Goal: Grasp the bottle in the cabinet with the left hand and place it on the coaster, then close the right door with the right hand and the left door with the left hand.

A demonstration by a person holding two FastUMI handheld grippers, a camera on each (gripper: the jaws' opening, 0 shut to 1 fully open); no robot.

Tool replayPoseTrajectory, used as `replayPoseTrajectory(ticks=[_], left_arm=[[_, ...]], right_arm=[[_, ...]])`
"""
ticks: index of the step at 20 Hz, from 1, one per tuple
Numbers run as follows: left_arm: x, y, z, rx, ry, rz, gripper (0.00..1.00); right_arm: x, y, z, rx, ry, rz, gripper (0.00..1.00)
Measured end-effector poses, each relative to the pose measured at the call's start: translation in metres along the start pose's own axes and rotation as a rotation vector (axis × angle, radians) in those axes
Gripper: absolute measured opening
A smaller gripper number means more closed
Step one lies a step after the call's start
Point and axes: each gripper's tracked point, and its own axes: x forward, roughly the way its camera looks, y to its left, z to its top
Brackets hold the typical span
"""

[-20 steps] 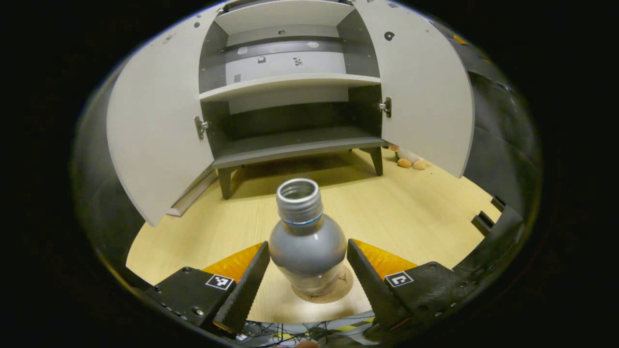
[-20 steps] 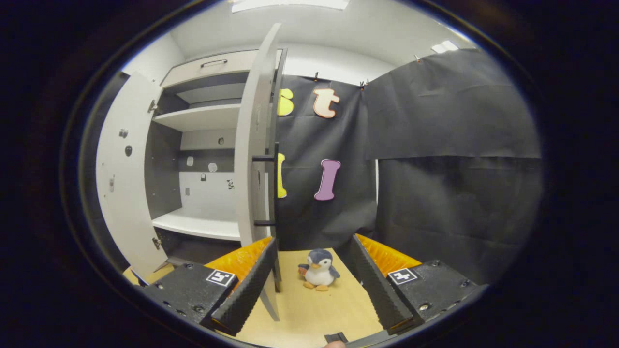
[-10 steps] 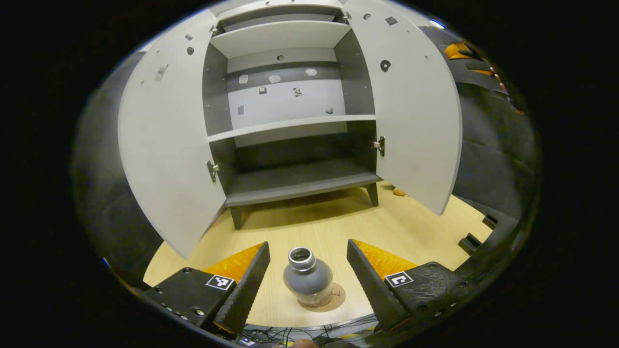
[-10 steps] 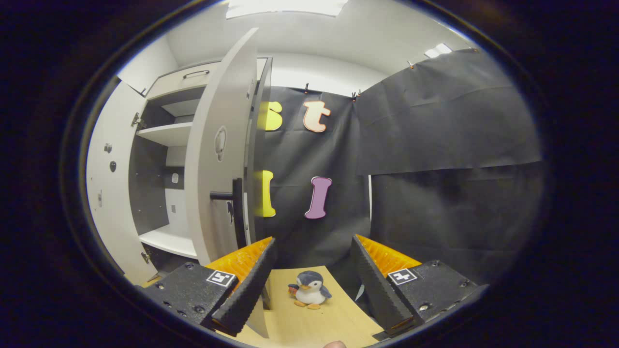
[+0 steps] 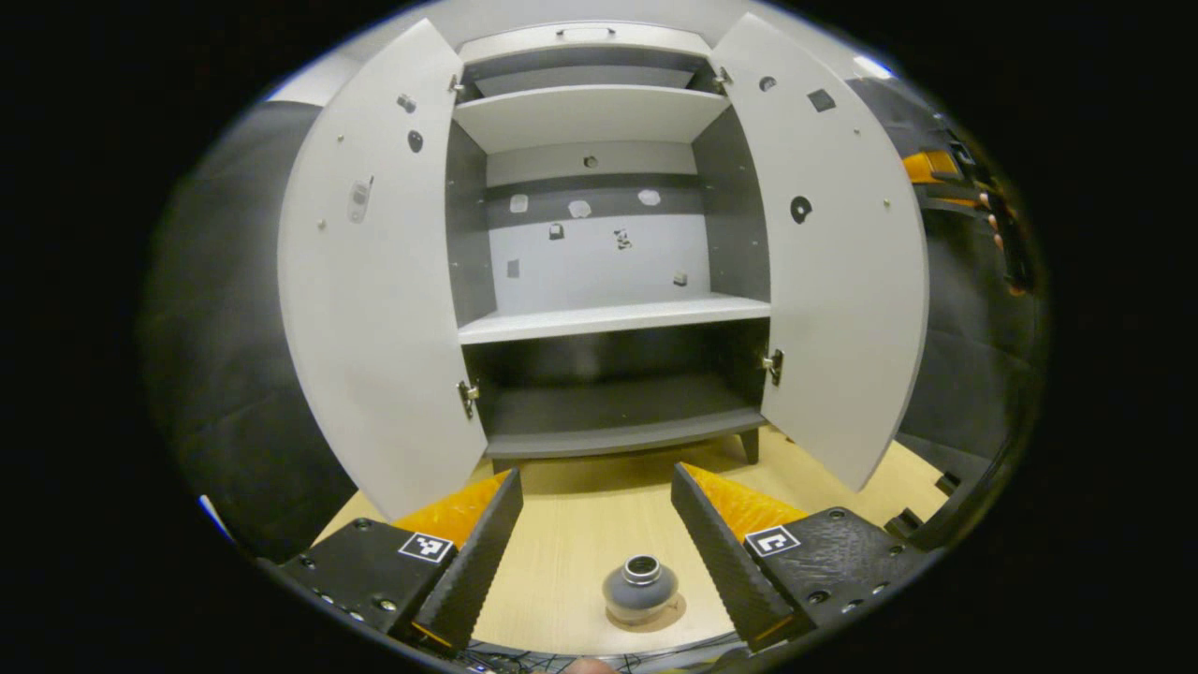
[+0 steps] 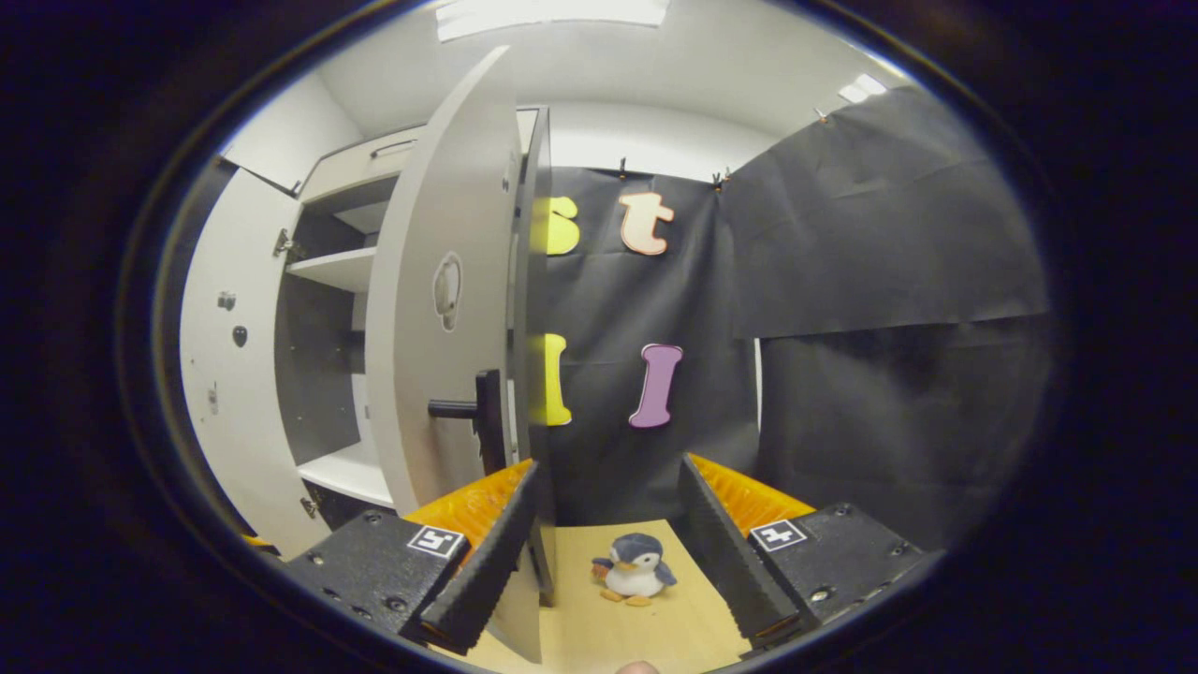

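The bottle [image 5: 640, 589] is small, round and grey, with an open silver neck. It stands upright on a flat brown coaster [image 5: 672, 619] on the pale wooden table [image 5: 580, 534], in front of the cabinet [image 5: 599, 271]. The left gripper [image 5: 595, 543] is spread wide above the bottle and does not touch it.

The cabinet is smooth and grey-white with dark inner walls. Its left door [image 5: 374, 281] and right door [image 5: 833, 271] stand open. Its flat shelves [image 5: 608, 318] are bare.

In the right gripper view, the right gripper [image 6: 608, 543] is spread wide too, holding nothing, just beside the right door's edge and its dark bar handle [image 6: 473, 412]. A soft toy penguin [image 6: 635, 567] sits on the table behind it.
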Motion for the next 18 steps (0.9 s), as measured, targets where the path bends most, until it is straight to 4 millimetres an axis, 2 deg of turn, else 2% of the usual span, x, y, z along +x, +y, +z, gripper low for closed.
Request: replayPoseTrajectory(ticks=[2,3,4,5,7,14,18], left_arm=[[-0.001,0.012,0.014,-0.005,-0.018,0.029,0.99],[-0.002,0.018,0.02,-0.012,-0.026,0.041,0.98],[-0.002,0.025,0.025,-0.022,-0.031,0.052,0.98],[-0.001,0.033,0.031,-0.034,-0.037,0.062,0.98],[-0.004,0.044,0.04,-0.063,-0.043,0.077,0.98],[-0.021,0.079,0.076,-0.11,-0.094,0.13,0.98],[-0.035,0.098,0.083,-0.11,-0.107,0.18,0.99]], right_arm=[[0.001,0.003,0.0,-0.022,0.003,0.018,0.88],[0.0,0.003,0.0,-0.027,0.008,0.025,0.92],[0.0,0.004,0.0,-0.02,0.014,0.031,0.87],[0.0,0.005,-0.001,-0.009,0.023,0.04,0.92],[0.001,0.01,-0.002,0.01,0.036,0.067,0.92],[-0.003,0.065,-0.005,-0.022,0.051,0.235,0.91],[-0.001,0.086,-0.006,-0.025,0.053,0.28,0.91]])
